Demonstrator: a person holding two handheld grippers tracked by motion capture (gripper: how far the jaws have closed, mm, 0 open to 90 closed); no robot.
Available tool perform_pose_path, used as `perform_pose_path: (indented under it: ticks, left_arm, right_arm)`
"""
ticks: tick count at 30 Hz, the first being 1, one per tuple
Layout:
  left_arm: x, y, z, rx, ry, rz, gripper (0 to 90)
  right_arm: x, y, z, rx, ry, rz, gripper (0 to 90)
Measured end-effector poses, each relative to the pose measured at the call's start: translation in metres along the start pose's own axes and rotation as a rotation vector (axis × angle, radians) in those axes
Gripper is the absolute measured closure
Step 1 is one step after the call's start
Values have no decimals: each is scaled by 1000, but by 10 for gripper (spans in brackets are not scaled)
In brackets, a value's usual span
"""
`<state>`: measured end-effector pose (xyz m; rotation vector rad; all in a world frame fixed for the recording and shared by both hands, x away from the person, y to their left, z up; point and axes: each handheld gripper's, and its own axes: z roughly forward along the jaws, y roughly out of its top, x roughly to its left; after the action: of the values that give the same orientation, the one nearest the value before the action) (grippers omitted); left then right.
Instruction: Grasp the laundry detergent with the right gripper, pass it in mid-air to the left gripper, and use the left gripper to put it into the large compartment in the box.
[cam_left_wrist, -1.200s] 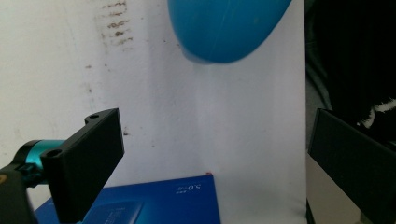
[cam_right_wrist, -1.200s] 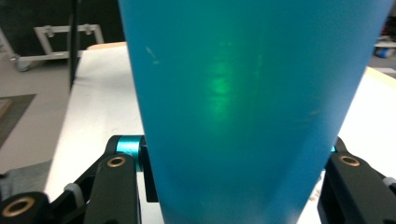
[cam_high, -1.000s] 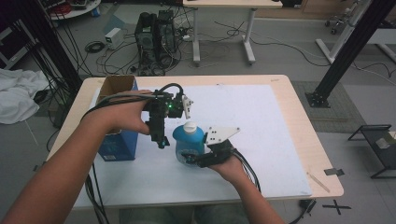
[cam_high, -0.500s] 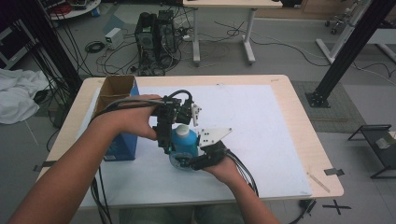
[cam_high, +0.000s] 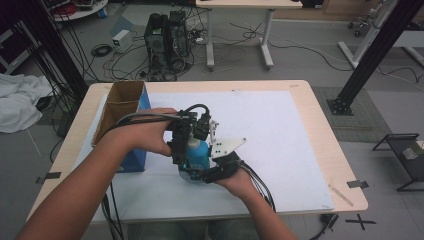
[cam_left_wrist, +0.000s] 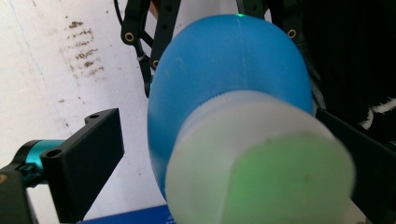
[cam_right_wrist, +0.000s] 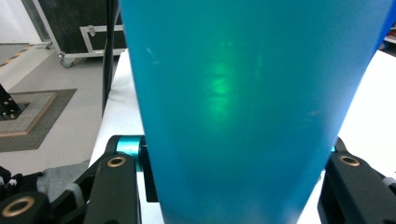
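A blue bottle (cam_high: 200, 156) with a white cap (cam_left_wrist: 261, 163) stands upright near the middle front of the white mat (cam_high: 280, 130). My right gripper (cam_high: 198, 175) comes in from the near side and is shut on the bottle's lower body (cam_right_wrist: 233, 93), with a black jaw pressed to each side. My left gripper (cam_high: 187, 146) points down over the bottle's top. In the left gripper view its jaws straddle the cap, and a gap shows between the left jaw and the cap, so the left gripper (cam_left_wrist: 224, 172) is open.
An open cardboard box with blue sides (cam_high: 125, 102) stands on the mat's left part, right beside my left hand. Cables trail from both grippers toward the table's front edge. Right of the bottle lies bare mat.
My left gripper has come down and to the right, from beside the bottle's top to over its cap. The right gripper and bottle have shifted slightly left.
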<state>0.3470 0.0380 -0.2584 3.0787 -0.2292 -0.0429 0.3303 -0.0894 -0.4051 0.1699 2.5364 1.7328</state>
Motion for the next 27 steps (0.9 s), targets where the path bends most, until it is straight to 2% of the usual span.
perform_pose_path:
  ticks: [1, 4, 6, 7, 10, 11, 13, 16, 20, 22, 23, 26, 27]
  left_arm:
    - [1, 1, 0, -1, 4, 19, 33]
    - [-1, 3, 2, 3, 5, 13, 34]
    - [0, 4, 3, 10, 11, 29, 34]
    - [-1, 4, 4, 12, 7, 18, 34]
    - [0, 5, 5, 20, 18, 24, 34]
    - [-1, 5, 6, 24, 13, 8, 34]
    - [0, 5, 6, 26, 26, 22, 34]
    - [-1, 5, 6, 29, 9, 4, 80]
    - [0, 5, 6, 32, 23, 16, 91]
    - [0, 6, 6, 31, 30, 16, 91]
    - [-1, 6, 6, 30, 30, 8, 91]
    - [-1, 6, 6, 30, 30, 12, 116]
    - [0, 7, 5, 30, 40, 31, 118]
  right_arm:
    - [0, 0, 1, -3, -1, 0, 447]
    - [1, 0, 2, -6, 1, 7, 448]
    - [1, 0, 2, -3, 5, -2, 447]
    - [2, 1, 2, -11, 8, 16, 448]
    - [2, 1, 2, -14, 9, 19, 448]
    - [2, 1, 1, -6, 7, 11, 448]
    - [2, 1, 1, -9, 6, 12, 448]
    - [1, 1, 2, -15, 10, 12, 448]
    - [0, 0, 2, -15, 6, -5, 448]
    - [0, 0, 2, -16, 6, -7, 448]
    - [2, 1, 2, -17, 13, 13, 448]
    - [1, 1, 1, -18, 14, 2, 448]
    - [1, 1, 2, -20, 15, 5, 448]
